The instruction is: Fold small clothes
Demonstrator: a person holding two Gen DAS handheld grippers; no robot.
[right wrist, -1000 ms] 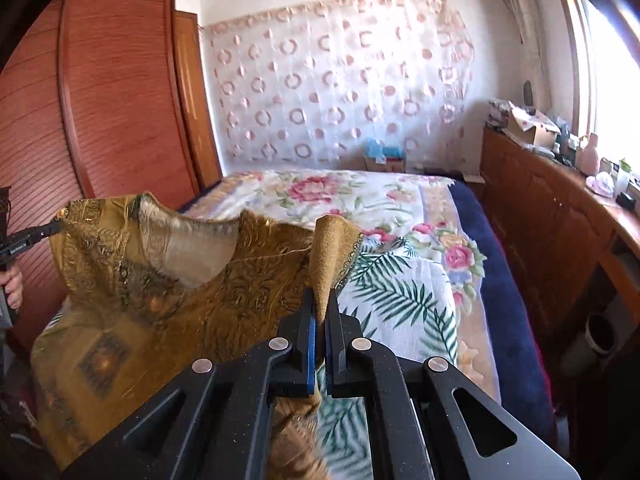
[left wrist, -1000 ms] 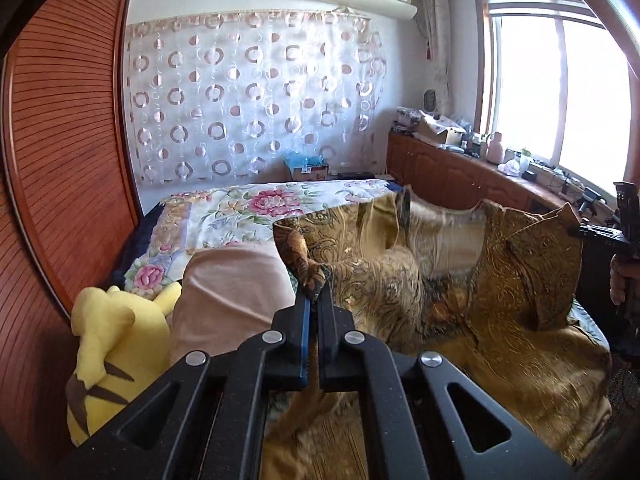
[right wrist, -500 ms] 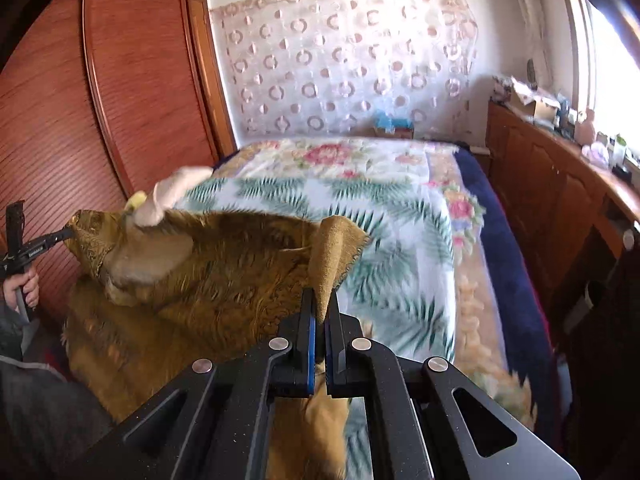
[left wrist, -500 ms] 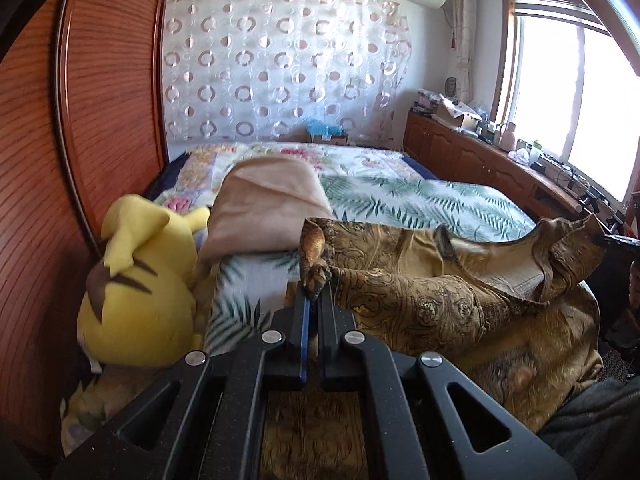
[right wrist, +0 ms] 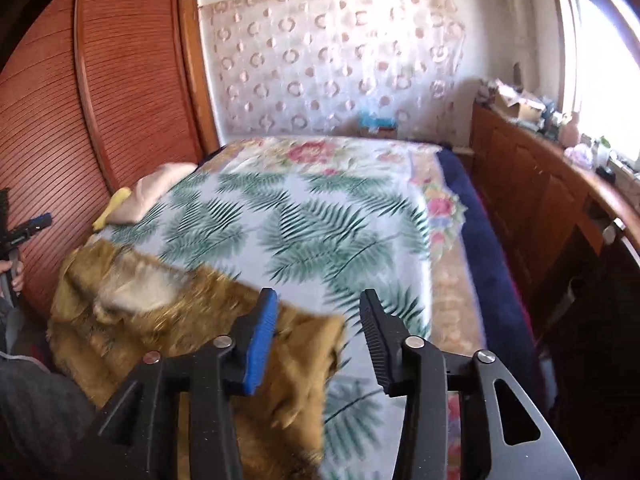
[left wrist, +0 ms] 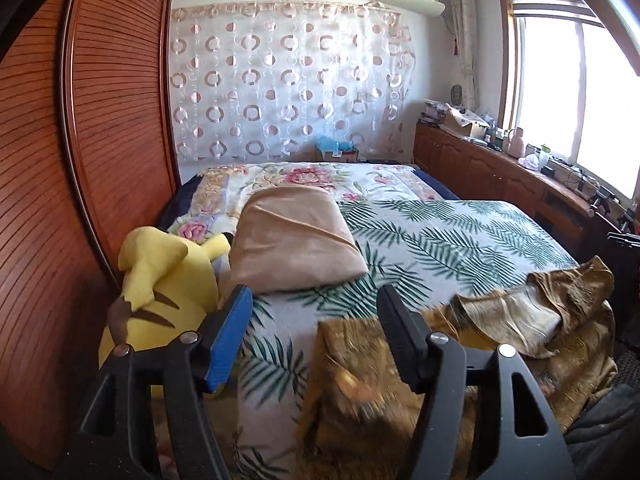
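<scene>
Both grippers wide open, gold garment lying loose on the near edge of the bed.

Closest in, the left gripper (left wrist: 316, 316) has its fingers spread apart with nothing between them, and the right gripper (right wrist: 318, 316) is spread just the same, empty. Right under both sits the gold patterned garment (left wrist: 500, 320), crumpled across the near edge of the bed (left wrist: 440, 240), its long axis running side to side along that edge, pale lining showing at the neck opening, which faces the far end of the room; the near part drapes over the edge toward the camera, blurred. Further back on the left, a yellow plush toy (left wrist: 160, 288) touches a tan pillow (left wrist: 296, 240). Beyond, a circle-patterned curtain (left wrist: 288, 80) covers the far wall.
</scene>
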